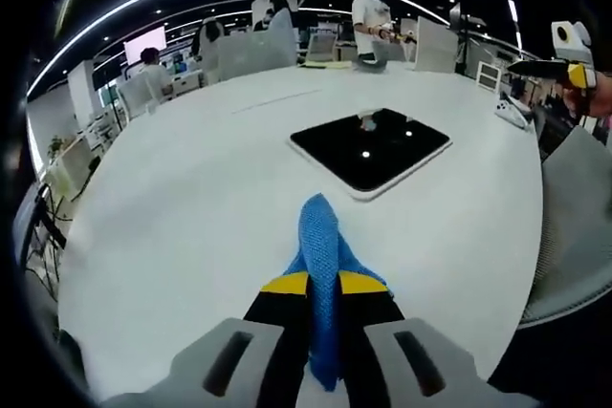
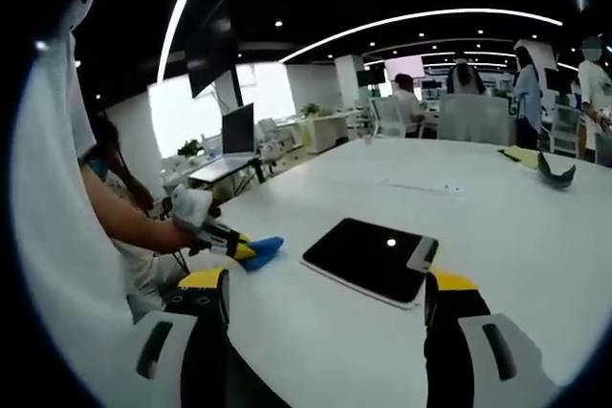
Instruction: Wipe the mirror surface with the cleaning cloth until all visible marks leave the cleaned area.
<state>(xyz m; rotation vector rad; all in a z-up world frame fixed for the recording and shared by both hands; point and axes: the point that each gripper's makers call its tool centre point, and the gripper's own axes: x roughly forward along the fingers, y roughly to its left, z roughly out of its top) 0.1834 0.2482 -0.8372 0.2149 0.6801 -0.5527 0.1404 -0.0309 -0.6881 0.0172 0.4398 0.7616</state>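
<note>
Mirror (image 1: 371, 151) bears no legible writing; left gripper (image 1: 323, 284) clamps cloth (image 1: 321, 265).

The lower part of the blue cloth (image 1: 320, 279) is buried between the left gripper (image 1: 323, 284) fingers (image 1: 284, 286); in the right gripper view only a blue tip of it pokes out; the mirror (image 2: 368, 258) has its near corner tucked behind a right gripper (image 2: 327, 295) finger (image 2: 449, 284); any marks on the dark glass are too small to tell; the bench (image 1: 191, 198) runs off the frame's lower edge.
</note>
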